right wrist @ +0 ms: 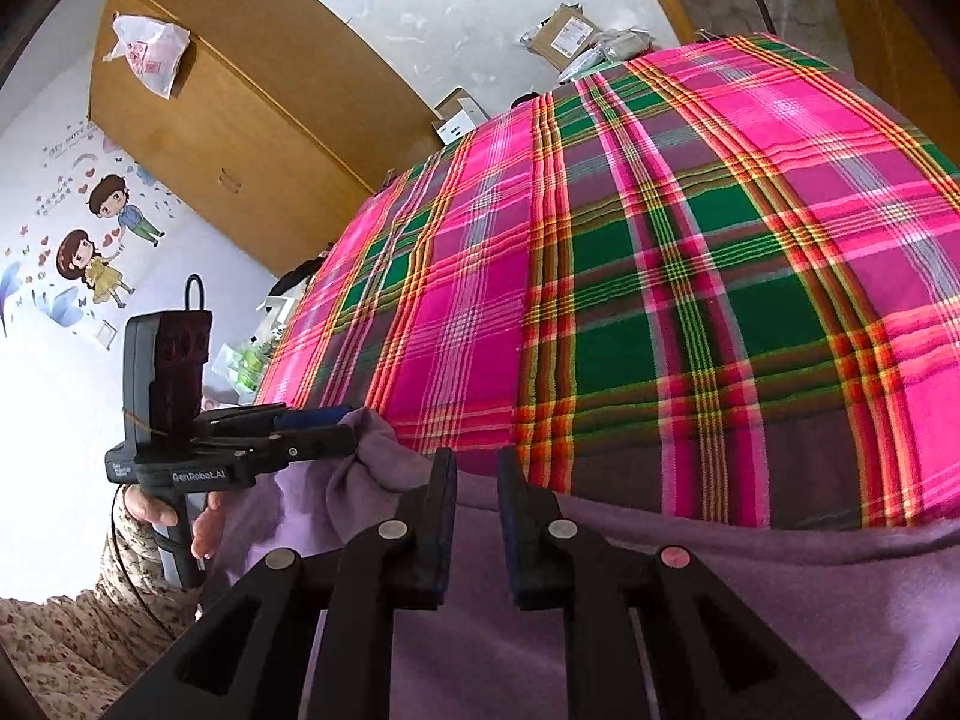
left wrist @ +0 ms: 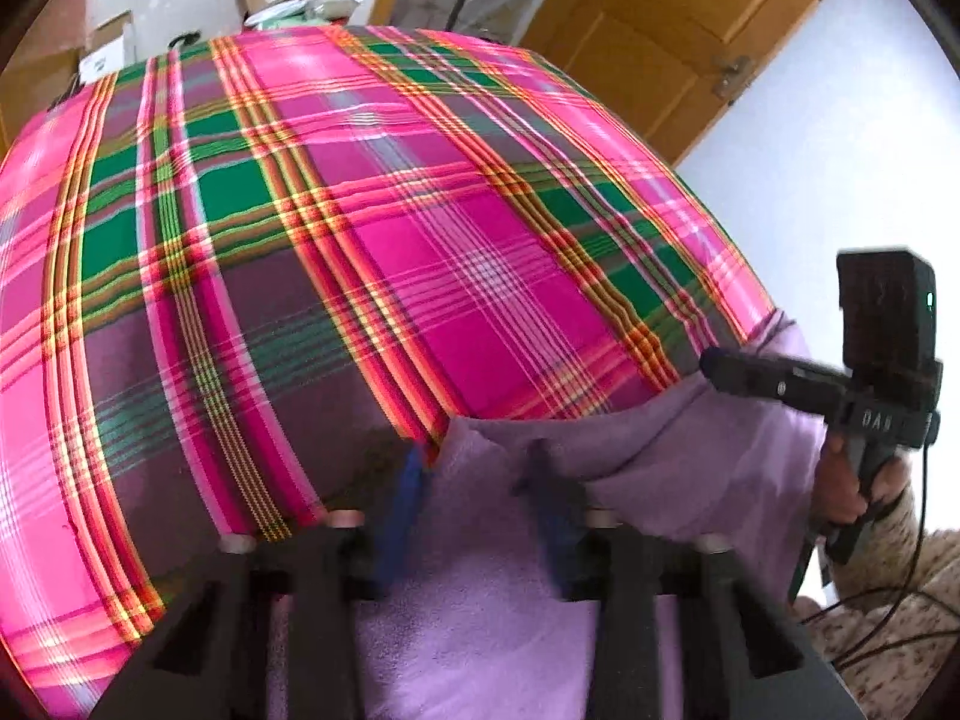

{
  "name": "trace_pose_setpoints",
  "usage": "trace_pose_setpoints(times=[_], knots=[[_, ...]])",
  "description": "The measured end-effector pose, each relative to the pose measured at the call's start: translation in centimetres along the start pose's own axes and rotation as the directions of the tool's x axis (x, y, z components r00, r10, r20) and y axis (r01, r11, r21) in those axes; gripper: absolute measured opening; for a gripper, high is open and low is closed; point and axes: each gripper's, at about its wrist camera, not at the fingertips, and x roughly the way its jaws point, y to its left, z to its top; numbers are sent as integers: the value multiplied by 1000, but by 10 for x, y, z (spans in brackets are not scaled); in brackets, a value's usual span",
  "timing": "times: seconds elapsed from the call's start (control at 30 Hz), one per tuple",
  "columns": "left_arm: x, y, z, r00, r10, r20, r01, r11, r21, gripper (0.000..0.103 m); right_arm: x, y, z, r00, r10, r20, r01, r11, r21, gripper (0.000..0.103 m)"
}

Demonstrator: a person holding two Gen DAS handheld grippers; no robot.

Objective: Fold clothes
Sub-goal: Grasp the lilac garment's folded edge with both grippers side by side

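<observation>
Two grippers work the near edge of a lilac fleece garment (right wrist: 780, 588) lying at 6 o'clock on a bed spread with a pink-and-green plaid blanket (right wrist: 690, 276). The left gripper (right wrist: 354, 438) pinches a raised fold of the fleece. The right gripper (right wrist: 477, 480) stands narrow just over the hem; whether its pads bite cloth I cannot tell. The fabric looks soft, light and limp, likely to sag and drag on the plaid, so hems and corners are the best holds. From 10 to 2 o'clock the blanket lies open for folding; the bed's edge drops away beside the left gripper.
</observation>
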Motion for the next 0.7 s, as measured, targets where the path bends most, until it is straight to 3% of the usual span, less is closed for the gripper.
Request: trace_pose_setpoints(times=[0.2, 0.3, 0.43, 0.63, 0.7], knots=[[-9, 7, 0, 997, -19, 71, 22, 999, -44, 10, 1, -2, 2, 1000, -23, 4, 23, 1000, -1, 15], [-16, 11, 1, 993, -26, 118, 34, 997, -67, 9, -2, 4, 3, 999, -33, 11, 33, 998, -47, 15], [-9, 15, -1, 993, -26, 113, 36, 995, -91, 9, 0, 15, 2, 998, -59, -4, 58, 988, -141, 15], [-4, 25, -5, 993, -66, 95, 81, 982, -172, 11, 21, 45, -14, 981, -169, -97, 114, 901, -418, 21], [-4, 25, -5, 995, -64, 82, 78, 981, -180, 18, 28, 52, -19, 972, -209, -111, 130, 864, -486, 22]])
